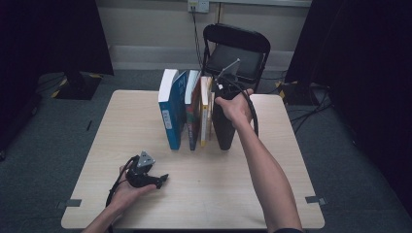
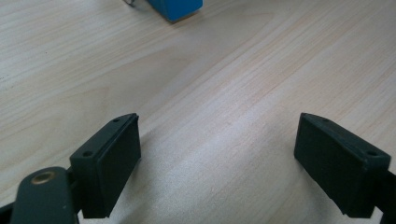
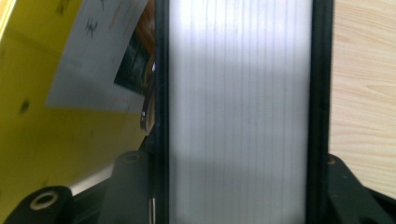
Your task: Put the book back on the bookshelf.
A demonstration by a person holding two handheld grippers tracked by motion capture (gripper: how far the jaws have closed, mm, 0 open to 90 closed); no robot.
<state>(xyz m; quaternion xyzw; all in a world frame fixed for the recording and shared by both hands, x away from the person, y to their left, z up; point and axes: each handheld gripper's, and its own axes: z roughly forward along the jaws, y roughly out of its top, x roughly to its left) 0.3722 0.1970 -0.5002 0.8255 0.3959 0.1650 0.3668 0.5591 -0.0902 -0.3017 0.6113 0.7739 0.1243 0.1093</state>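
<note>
Several books stand upright in a row at the middle of the wooden table. A thick blue book is at the left end, and a black book at the right end. My right gripper comes down on the black book from above. In the right gripper view its jaws press on both black covers, with the white page edges between them and a yellow book just to the left. My left gripper rests near the front left of the table. Its jaws stand wide apart over bare wood.
A black folding chair stands behind the table's far edge. A corner of the blue book is ahead of the left gripper. Bare tabletop lies in front of the books and on both sides of the row.
</note>
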